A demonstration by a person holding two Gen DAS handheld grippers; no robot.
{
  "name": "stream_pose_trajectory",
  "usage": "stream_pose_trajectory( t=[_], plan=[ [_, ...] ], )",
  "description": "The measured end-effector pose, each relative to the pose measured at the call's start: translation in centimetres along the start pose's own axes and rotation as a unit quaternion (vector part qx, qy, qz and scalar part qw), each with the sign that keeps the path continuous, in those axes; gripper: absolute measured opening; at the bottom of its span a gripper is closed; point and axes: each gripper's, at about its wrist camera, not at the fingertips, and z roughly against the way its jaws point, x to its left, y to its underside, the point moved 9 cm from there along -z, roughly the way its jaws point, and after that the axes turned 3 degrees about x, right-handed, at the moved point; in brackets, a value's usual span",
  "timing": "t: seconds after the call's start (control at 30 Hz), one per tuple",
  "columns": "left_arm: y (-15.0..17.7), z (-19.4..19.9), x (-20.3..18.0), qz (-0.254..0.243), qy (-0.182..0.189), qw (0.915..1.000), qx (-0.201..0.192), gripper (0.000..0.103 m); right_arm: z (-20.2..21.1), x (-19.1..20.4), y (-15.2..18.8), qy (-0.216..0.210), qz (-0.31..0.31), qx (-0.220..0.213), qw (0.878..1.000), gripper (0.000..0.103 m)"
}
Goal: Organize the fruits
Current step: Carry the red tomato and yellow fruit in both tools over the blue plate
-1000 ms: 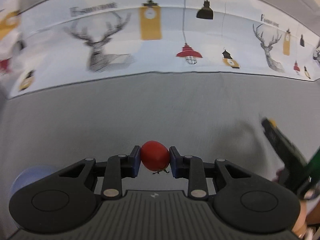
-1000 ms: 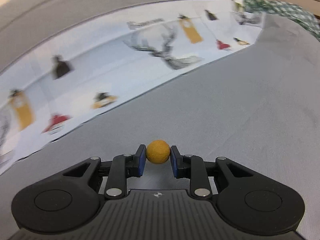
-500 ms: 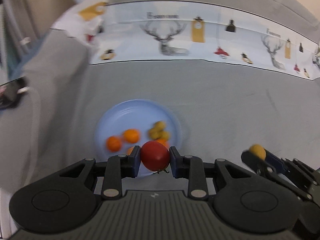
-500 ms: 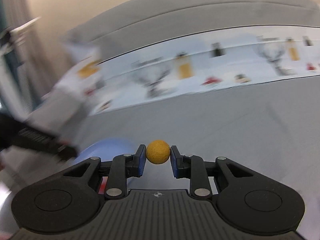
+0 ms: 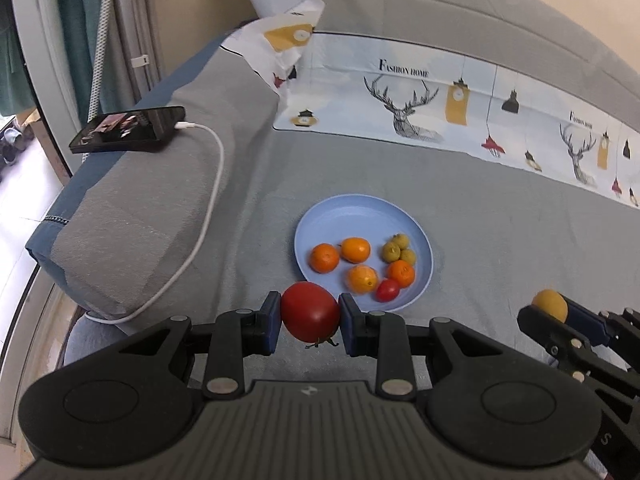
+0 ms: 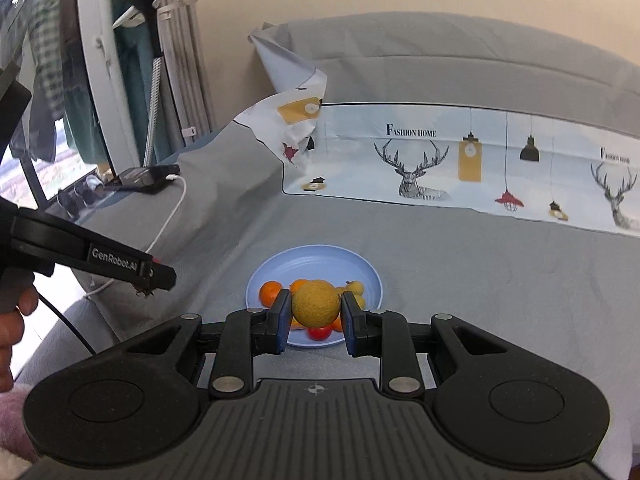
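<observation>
Both grippers have swung over the blue plate point(image 5: 424, 240): left gripper point(image 5: 310, 314) fingers clamp a tomato point(image 5: 310, 312) at its 7 o'clock rim, right gripper point(image 6: 316, 312) fingers clamp a yellow fruit point(image 6: 316, 306); released onto the piled fruit, either could roll off.

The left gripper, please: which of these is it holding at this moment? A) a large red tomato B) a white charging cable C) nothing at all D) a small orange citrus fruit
A: the left gripper is shut on the large red tomato, held between its blue pads just in front of the blue plate.
</observation>
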Motion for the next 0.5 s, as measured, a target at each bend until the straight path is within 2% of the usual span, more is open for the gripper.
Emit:
stream_pose_trajectory(
  t=[0.13,0.5],
  plan=[
    [-0.1,-0.4,0.3,0.004,0.001,1.0,0.0,0.034,-0.5,0.2,0.1,0.006,0.003,0.008,1.0,0.027],
    [-0.2,-4.1,0.3,0.001,0.004,0.9993,0.038,0.034,-4.1,0.1,1.0,0.008,0.002,0.046,0.999,0.027]
  ],
)
